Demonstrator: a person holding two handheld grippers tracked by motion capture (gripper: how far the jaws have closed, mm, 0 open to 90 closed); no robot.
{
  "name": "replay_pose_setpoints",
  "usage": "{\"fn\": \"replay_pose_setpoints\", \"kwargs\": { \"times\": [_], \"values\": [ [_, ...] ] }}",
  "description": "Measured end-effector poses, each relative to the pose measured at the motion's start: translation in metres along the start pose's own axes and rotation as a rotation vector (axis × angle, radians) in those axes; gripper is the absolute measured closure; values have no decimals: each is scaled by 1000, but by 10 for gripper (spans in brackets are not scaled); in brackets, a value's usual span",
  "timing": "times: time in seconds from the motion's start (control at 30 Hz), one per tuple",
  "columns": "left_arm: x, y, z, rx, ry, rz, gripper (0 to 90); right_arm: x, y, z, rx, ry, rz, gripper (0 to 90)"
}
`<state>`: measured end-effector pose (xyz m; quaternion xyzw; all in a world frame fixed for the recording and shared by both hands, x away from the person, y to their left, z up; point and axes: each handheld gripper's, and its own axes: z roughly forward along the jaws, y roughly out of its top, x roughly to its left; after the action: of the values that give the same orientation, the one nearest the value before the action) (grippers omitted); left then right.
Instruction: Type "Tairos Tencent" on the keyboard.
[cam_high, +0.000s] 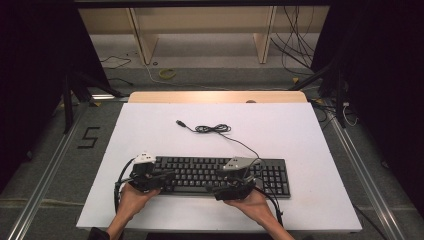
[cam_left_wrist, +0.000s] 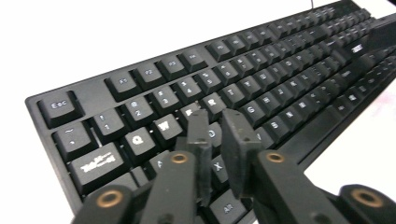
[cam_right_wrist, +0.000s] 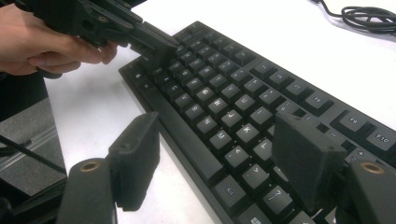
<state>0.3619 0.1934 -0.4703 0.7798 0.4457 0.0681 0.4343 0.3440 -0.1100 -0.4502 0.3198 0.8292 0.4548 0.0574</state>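
Under both tongs lies the keyboard (cam_high: 220, 175), long axis left-right on the tabletop (cam_high: 300, 135). Left tongs (cam_left_wrist: 217, 135) nearly shut, empty, over its left keys; right tongs (cam_right_wrist: 219, 154) wide open, empty.

Keyboard (cam_high: 220, 175) lies on the tabletop (cam_high: 150, 130) near its front edge, its coiled cable (cam_high: 212, 129) behind it, left hand-held gripper (cam_high: 167, 176) over its left end, right hand-held gripper (cam_high: 245, 181) over its right half.
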Motion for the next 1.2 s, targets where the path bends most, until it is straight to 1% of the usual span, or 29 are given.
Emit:
{"fn": "replay_pose_setpoints", "kwargs": {
  "times": [0.1, 0.3, 0.47, 0.57, 0.73, 0.87, 1.07, 1.2],
  "values": [
    [-1, 1, -2, -21, -14, -17, 698, -1, 0, 1, -1, -3, 2, 334],
    [-2, 1, -6, -48, -30, -29, 523, -2, 0, 1, -2, -5, 4, 337],
    [-2, 1, -10, -70, -38, -33, 440, -2, 0, 3, -4, -9, 4, 337],
    [0, 0, -11, -77, -43, -45, 395, -3, 1, 3, -4, -11, 10, 338],
    [-1, -1, -14, -92, -47, -46, 345, -1, 2, 6, 5, -4, -11, 333],
    [-3, -1, -16, -105, -47, -41, 318, 0, 3, 9, 9, 1, -11, 336],
    [-6, -1, -20, -137, -45, -38, 300, 1, 6, 12, 12, 6, -13, 365],
    [-7, -1, -23, -146, -44, -36, 293, 1, 7, 15, 15, 15, -11, 394]
  ]
}}
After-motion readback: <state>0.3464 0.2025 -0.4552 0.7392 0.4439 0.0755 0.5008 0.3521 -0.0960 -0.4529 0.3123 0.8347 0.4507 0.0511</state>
